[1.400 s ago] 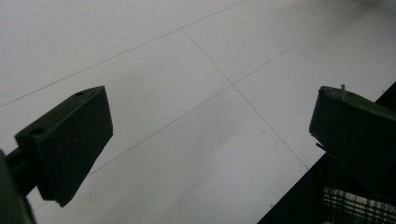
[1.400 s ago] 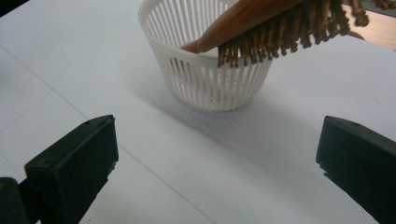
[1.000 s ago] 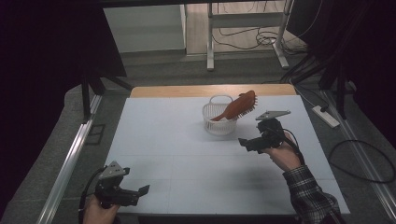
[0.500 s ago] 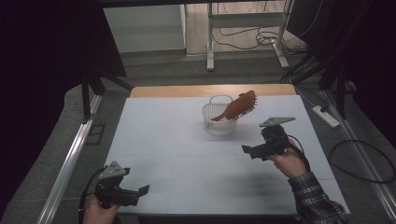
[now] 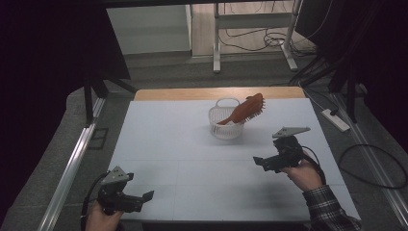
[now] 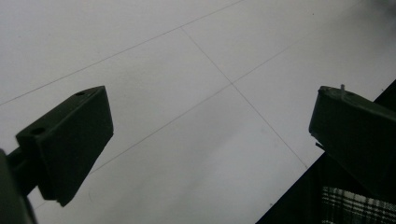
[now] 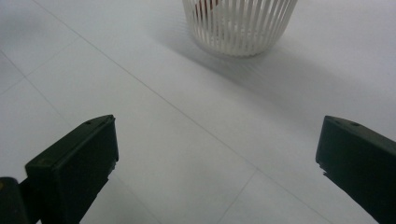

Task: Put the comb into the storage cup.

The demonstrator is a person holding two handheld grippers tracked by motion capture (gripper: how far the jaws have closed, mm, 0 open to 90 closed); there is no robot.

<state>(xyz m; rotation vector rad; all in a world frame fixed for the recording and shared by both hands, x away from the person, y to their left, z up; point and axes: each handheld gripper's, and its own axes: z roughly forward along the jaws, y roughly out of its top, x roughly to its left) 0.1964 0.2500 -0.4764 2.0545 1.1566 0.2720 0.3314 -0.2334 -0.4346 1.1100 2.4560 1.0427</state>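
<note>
A brown hairbrush (image 5: pixel 245 111) sits a little above the middle of the high view, its handle down inside a white slatted basket (image 5: pixel 225 124) and its bristled head leaning out over the rim toward the upper right. The basket stands upright on the white counter (image 5: pixel 168 144), near the far edge. In the right gripper view the basket's ribbed wall (image 7: pixel 240 23) fills the top centre, with a glimpse of brown behind the slats.

The right tool (image 5: pixel 263 162), at the lower right of the high view, is held above the counter well apart from the basket; its jaws stand wide and released, nothing between them. The left tool (image 5: pixel 143 197) rests at the lower left corner near the counter's front edge, its jaws likewise spread apart and empty over bare surface.
</note>
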